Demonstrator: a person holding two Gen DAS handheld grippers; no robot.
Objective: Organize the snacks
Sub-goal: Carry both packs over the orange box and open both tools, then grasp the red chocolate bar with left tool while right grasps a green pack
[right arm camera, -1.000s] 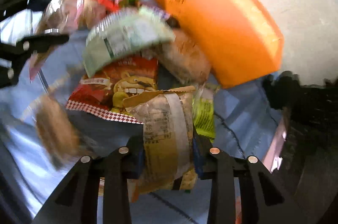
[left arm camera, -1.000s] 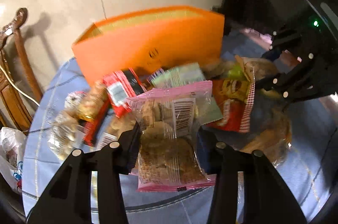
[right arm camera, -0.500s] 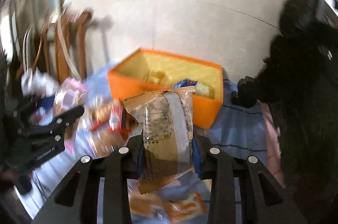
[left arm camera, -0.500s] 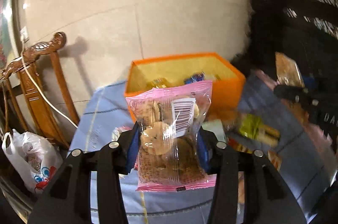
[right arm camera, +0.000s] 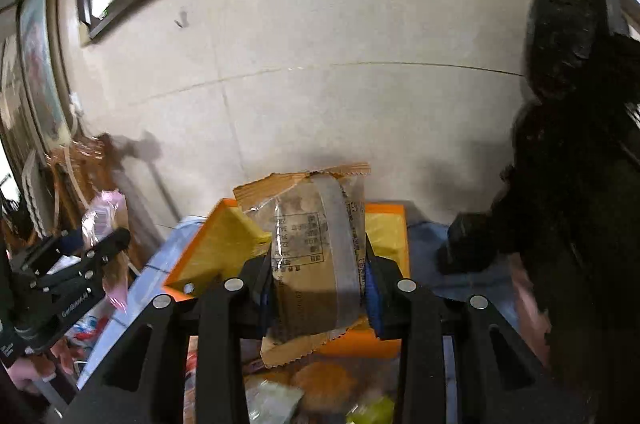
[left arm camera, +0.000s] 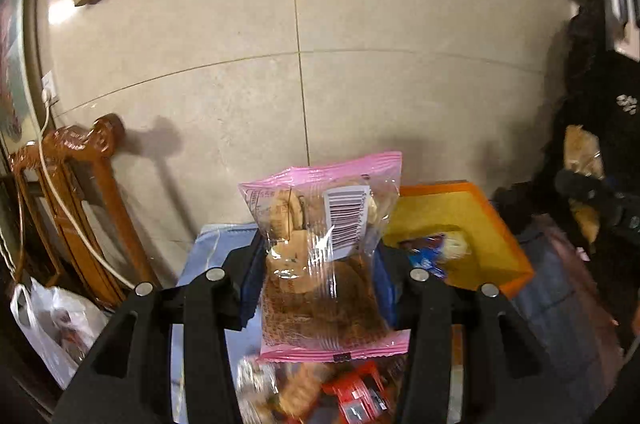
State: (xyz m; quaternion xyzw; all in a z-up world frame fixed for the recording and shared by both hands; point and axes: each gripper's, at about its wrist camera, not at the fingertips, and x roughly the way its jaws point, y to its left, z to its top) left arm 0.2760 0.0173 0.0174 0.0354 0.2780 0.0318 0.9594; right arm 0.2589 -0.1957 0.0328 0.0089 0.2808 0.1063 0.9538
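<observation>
My left gripper (left arm camera: 318, 272) is shut on a pink-edged clear cookie packet (left arm camera: 324, 256) and holds it up in front of the wall. An orange box (left arm camera: 496, 224) with a yellow inside stands behind and to its right, with a blue snack (left arm camera: 426, 254) in it. My right gripper (right arm camera: 316, 280) is shut on a brown-edged clear biscuit packet (right arm camera: 316, 260), held over the near side of the orange box (right arm camera: 216, 248). The left gripper (right arm camera: 76, 264) with its pink packet shows at the left of the right wrist view. The right gripper (left arm camera: 592, 191) shows at the right edge of the left wrist view.
Loose snack packets (left arm camera: 320, 392) lie on the blue checked tablecloth (left arm camera: 208, 256) below both grippers. A carved wooden chair (left arm camera: 80, 207) and a white plastic bag (left arm camera: 52, 324) stand at the left. A dark carved cabinet (right arm camera: 580, 183) stands at the right. A tiled wall (left arm camera: 320, 63) is behind.
Both grippers have lifted their packets up from the snack pile and tilted up toward the wall. The orange box now sits lower in both views, with its inside showing.
</observation>
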